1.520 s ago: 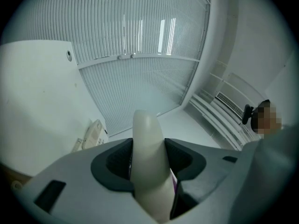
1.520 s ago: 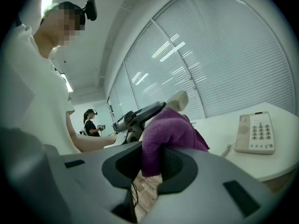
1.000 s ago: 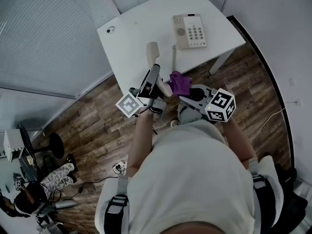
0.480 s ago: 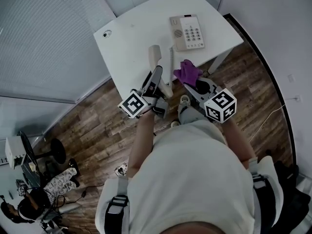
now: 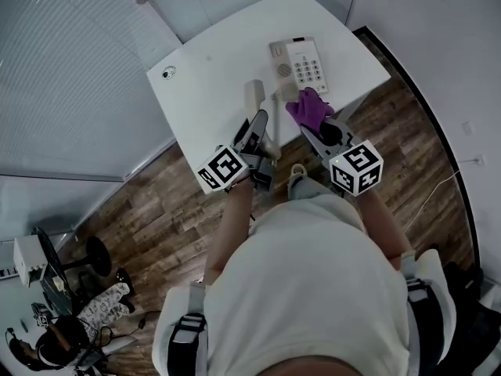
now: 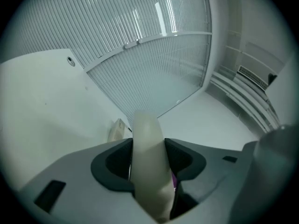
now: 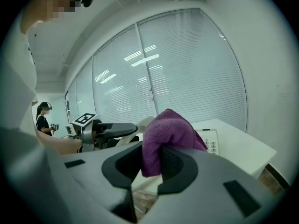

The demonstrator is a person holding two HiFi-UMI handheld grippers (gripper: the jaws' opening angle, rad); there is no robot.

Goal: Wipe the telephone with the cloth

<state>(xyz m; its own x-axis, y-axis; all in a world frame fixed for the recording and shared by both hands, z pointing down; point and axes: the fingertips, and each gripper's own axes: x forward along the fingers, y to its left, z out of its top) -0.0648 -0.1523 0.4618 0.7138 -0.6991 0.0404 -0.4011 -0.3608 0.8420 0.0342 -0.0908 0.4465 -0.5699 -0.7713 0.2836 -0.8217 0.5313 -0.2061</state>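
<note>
A cream telephone base [image 5: 300, 63] with a keypad sits on the white table [image 5: 219, 61]. Its handset [image 5: 255, 100] is lifted off the base and my left gripper [image 5: 258, 128] is shut on it; in the left gripper view the cream handset [image 6: 147, 164] fills the gap between the jaws. My right gripper [image 5: 317, 124] is shut on a purple cloth [image 5: 309, 108], which hangs just in front of the base's near edge. The right gripper view shows the cloth [image 7: 168, 134] bunched between the jaws, with the keypad [image 7: 210, 141] behind it.
A round cable port [image 5: 167, 73] is set in the table's left corner. A table leg [image 5: 356, 99] stands at the right over wood floor. Window blinds [image 5: 70, 61] run along the left. A person [image 7: 43, 118] and office clutter [image 5: 47, 276] are far off.
Both grippers have moved forward toward the telephone base. The cloth has gone from the table's near edge up to the base's front. The handset stays in the left gripper.
</note>
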